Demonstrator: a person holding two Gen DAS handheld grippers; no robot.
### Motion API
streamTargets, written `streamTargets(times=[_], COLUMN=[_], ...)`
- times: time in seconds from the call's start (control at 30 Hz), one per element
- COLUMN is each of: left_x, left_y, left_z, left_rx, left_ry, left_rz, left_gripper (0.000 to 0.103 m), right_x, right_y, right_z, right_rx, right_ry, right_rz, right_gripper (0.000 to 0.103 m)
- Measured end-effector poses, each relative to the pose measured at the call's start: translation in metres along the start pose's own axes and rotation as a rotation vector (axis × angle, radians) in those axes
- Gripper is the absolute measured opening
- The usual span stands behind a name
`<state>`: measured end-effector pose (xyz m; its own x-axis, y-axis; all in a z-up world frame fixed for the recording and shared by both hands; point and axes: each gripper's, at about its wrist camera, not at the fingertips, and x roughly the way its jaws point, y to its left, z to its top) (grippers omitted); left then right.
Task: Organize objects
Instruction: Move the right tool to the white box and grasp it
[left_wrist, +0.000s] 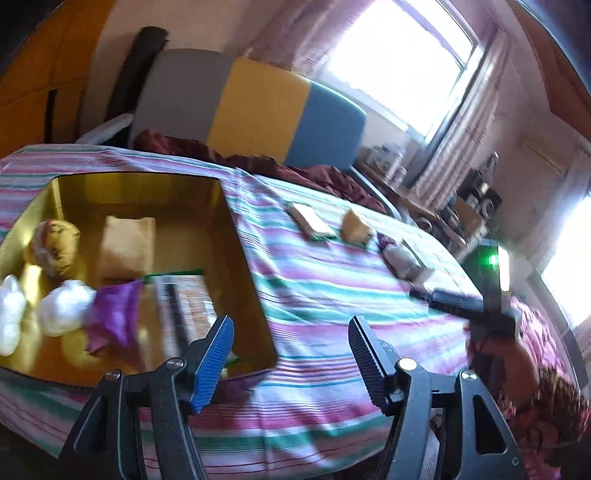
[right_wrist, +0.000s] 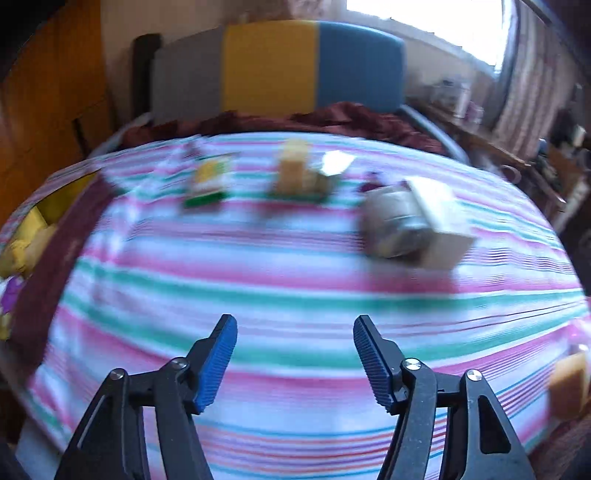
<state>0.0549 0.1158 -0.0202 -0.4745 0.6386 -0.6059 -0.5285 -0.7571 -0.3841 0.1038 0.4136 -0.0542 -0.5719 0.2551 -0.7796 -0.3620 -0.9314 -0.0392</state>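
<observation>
Box holds two white balls; left gripper and right gripper gape wide, empty.

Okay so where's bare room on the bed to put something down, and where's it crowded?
Bare striped bedspread lies between the open right gripper and the row of packets. Crowded spots: that row, green-edged packet to beige box, and the gold box at left.
</observation>
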Motion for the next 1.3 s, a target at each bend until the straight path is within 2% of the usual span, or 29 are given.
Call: streamTargets(times=[0.27, 0.6, 0.77, 0.9, 1.13, 1.3], left_x=[0.025, 0.054, 0.065, 0.075, 0.091, 0.109], left_y=[-0.047, -0.076, -0.078, -0.083, -0.108, -0.126], left_z=[-0.005, -0.015, -0.021, -0.021, -0.013, -0.006], left_rx=[0.132, 0.196, 0.189, 0.197, 0.256, 0.277], left_ry=[0.088, 0.180, 0.227, 0.246, 0.260, 0.289], left_rz=[-0.043, -0.055, -0.040, -0.021, -0.034, -0.057], left_gripper=[0.066, 0.066, 0.066, 0.066, 0.066, 0.066], right_x=[0.001, 0.032, 0.055, 0.066, 0.076, 0.075], right_y=[-0.081, -0.117, -0.130, -0.147, -0.154, -0.158], right_z=[0.032, 0.063, 0.066, 0.069, 0.071, 0.070], right_rx=[0.068, 0.047, 0.053, 0.145, 0.192, 0.231], right_ry=[-0.085, -0.109, -0.087, -0.069, -0.020, 0.012], right_rz=[-0.091, -0.117, -0.082, -0.020, 0.058, 0.072], right_gripper=[0.074, 0.075, 0.074, 0.073, 0.055, 0.053])
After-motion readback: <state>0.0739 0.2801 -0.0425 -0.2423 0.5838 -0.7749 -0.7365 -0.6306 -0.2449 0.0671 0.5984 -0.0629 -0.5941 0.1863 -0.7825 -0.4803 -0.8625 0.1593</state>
